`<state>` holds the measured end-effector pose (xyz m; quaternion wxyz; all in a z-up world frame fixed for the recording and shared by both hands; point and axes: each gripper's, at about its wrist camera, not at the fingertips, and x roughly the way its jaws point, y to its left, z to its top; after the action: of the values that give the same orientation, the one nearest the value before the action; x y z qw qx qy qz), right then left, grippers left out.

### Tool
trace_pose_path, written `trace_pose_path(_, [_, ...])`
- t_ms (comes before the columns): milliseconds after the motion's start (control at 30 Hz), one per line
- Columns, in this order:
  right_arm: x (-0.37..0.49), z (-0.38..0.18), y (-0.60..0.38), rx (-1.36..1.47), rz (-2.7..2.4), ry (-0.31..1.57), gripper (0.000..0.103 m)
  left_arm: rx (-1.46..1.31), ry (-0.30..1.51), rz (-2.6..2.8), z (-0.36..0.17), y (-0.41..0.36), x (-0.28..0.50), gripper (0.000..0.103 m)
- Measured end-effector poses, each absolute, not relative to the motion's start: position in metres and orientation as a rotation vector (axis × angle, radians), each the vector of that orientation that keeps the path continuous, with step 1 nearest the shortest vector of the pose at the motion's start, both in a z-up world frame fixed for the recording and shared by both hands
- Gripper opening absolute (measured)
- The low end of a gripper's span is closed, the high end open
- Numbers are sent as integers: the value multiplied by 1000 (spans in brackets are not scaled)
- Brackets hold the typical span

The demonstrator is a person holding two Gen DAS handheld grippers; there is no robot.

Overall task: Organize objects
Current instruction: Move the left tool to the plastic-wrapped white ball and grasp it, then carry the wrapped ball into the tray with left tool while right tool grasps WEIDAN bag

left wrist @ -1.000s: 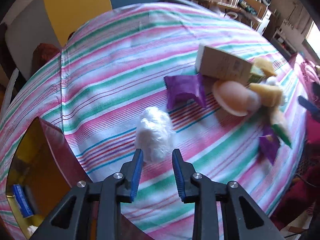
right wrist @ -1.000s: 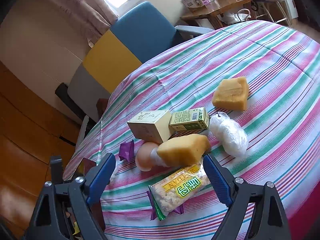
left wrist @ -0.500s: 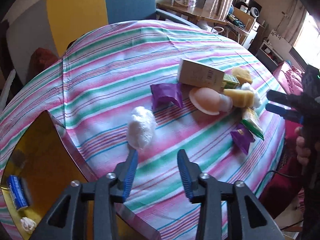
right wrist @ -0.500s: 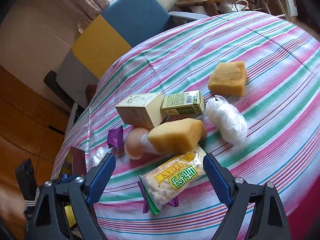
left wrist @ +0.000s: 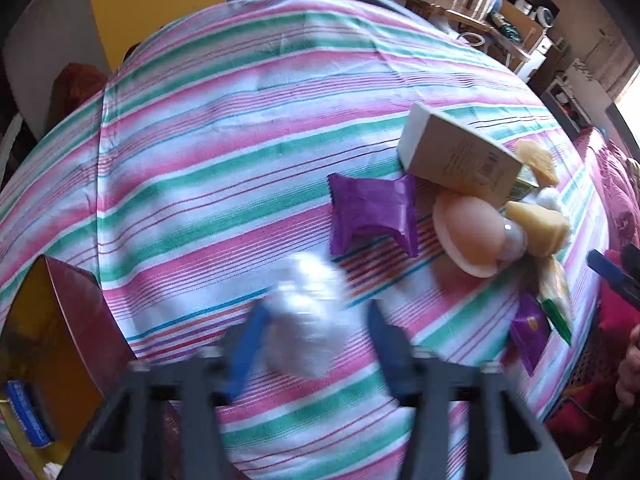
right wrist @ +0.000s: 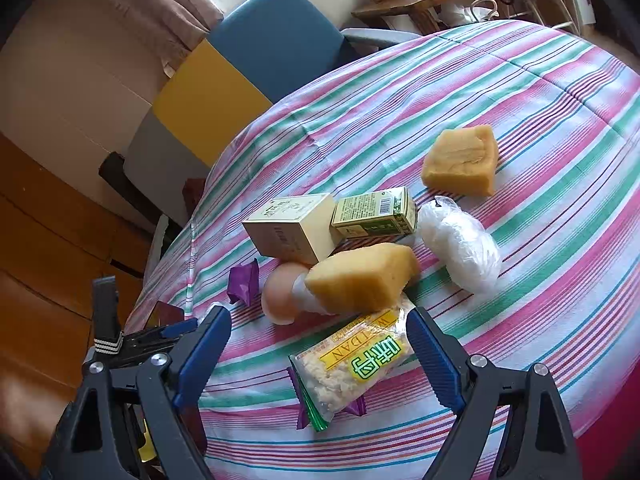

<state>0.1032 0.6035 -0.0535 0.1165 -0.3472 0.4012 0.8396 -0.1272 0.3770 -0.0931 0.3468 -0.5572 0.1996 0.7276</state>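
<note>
Change since a second ago: we have carried the left gripper [left wrist: 316, 340] back over the white plastic-wrapped bundle [left wrist: 308, 316] after lifting off it; the table items have not shifted, and the right gripper [right wrist: 320, 360] has kept its place.
Left claw: its jaws are closing, with the bundle between them; the picture is smeared by motion, so we cannot tell if the pads press on it yet.
Right claw: apart, holding nothing, hovering over the snack packet [right wrist: 352, 364].
Where the bundle is: on the striped tablecloth [left wrist: 224, 152], near the purple wrapper [left wrist: 372, 208] and just beside the open red box [left wrist: 76, 312] at the table's edge.
How it will handle: we judge it light, soft and crinkly; the film looks slippery and will give under the pads.
Where to take hold: across its thick middle, not by a loose end of film, and gently enough not to crush it.
Likely step: we lift it toward the box.
</note>
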Motion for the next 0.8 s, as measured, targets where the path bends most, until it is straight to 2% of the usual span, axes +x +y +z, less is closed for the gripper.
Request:
trace_pose_path(167, [100, -55, 603, -1040, 2447, 1161, 90, -1385, 443, 1912, -82, 365, -116, 33])
trace_pose_path(433, [95, -69, 598, -1176, 2319, 1134, 90, -1241, 291, 1947, -33, 315, -70, 33])
trace_pose_path(667, [93, -94, 589, -1288, 2140, 1246, 88, -1173, 224, 1941, -9, 276, -38, 33])
trace_pose_path(800, [76, -97, 592, -1293, 2088, 1233, 88, -1152, 179, 1938, 2, 259, -27, 33])
